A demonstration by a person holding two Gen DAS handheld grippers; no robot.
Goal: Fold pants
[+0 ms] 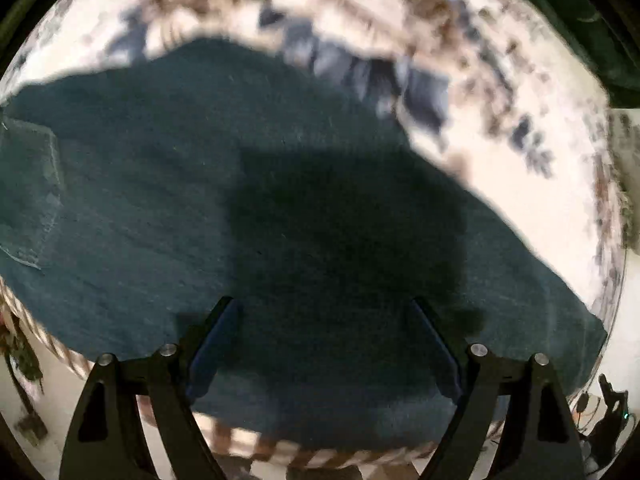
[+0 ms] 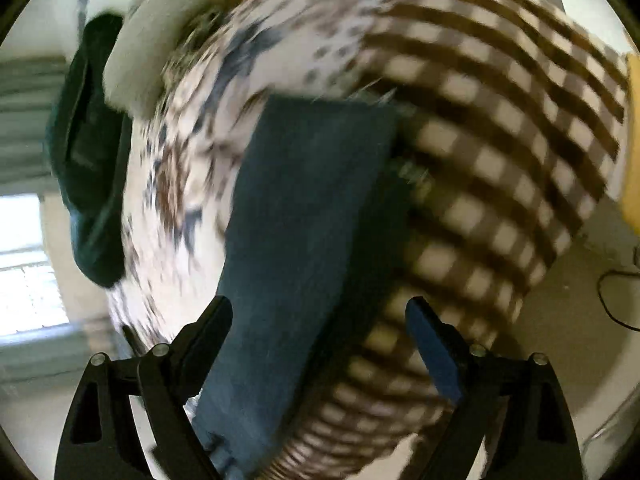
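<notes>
Right then, your left tongs (image 1: 324,340) were spread wide above the dark blue denim pants (image 1: 200,200), which lay flat on the patterned cloth (image 1: 500,80). Your right tongs (image 2: 320,340) were spread too, holding nothing.

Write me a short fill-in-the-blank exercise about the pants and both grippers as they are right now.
1. The pants are dark ____ in colour.
2. The left gripper has its jaws ____, with nothing between them.
3. The right gripper hangs above a ____-patterned brown and white cloth.
4. In the right wrist view the pants lie as a ____ strip.

Missing words: blue; open; checked; narrow
</notes>
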